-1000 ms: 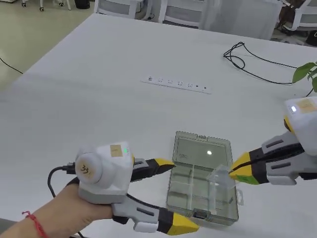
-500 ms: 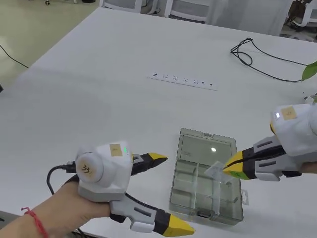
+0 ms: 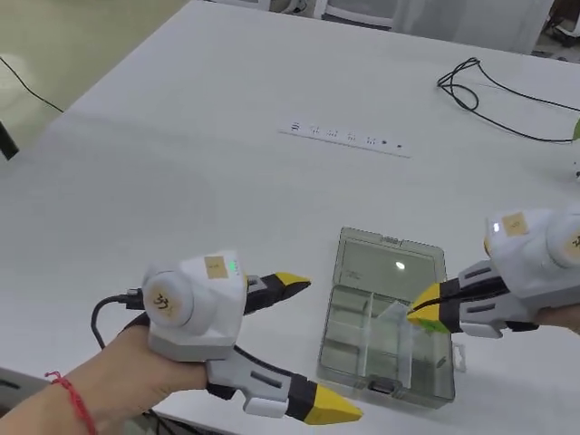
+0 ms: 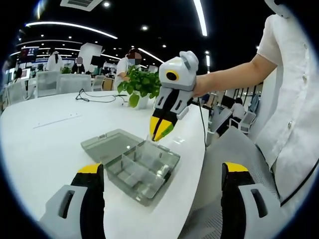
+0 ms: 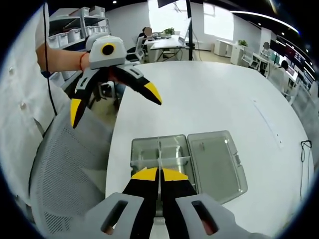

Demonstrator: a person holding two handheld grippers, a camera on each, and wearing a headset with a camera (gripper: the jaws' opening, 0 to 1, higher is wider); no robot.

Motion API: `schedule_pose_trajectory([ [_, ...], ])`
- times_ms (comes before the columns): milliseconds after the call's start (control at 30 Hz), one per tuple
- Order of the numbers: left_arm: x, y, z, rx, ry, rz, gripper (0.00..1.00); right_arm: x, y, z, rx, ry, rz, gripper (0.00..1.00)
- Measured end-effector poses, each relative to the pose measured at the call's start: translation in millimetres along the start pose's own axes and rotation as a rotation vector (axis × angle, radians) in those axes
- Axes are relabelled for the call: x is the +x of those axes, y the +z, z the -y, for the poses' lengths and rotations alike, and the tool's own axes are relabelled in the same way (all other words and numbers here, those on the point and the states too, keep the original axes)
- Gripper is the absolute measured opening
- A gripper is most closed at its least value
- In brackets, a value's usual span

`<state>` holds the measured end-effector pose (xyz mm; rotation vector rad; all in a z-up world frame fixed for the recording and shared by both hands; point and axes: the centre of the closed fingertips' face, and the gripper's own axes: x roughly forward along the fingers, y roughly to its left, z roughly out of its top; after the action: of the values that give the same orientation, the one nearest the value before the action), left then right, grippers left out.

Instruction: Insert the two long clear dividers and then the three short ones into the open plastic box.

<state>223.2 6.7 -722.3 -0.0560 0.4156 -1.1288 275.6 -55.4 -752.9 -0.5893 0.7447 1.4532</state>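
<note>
The clear divider hung over the open plastic box, pinched in your right gripper. Your left gripper gaped empty beside the box. Insertion looked underway. Next, you needed to align the divider with its slots.

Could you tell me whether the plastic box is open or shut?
Open: the lid lies folded back flat on the table, exposing the compartments of the box.

Box: clear grey plastic, open, on table, 5 o'clock in head view. Lid lies flat toward 12 o'clock. Fitted dividers partition base. Clear divider tilted over base's 3 o'clock side, pinched by right gripper.
</note>
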Motion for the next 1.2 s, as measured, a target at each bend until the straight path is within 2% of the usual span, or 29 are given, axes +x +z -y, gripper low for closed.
schedule_pose_trajectory([
  [267,-0.2,-0.4,-0.2,-0.008,0.003,0.003,1.0,2.2,-4.8,-1.1,-0.03,0.0,-0.025,0.03],
  [600,0.0,-2.3,0.1,-0.018,0.004,0.004,1.0,9.0,-6.6,-4.3,-0.084,0.007,-0.024,0.03],
  [1033,1.1,-4.3,-0.4,-0.016,0.0,-0.004,1.0,15.5,-6.2,-2.6,-0.095,0.01,-0.022,0.03],
  [1200,1.5,-6.3,-0.9,-0.016,-0.001,-0.011,1.0,25.0,-9.0,-3.1,-0.098,0.018,-0.047,0.03],
])
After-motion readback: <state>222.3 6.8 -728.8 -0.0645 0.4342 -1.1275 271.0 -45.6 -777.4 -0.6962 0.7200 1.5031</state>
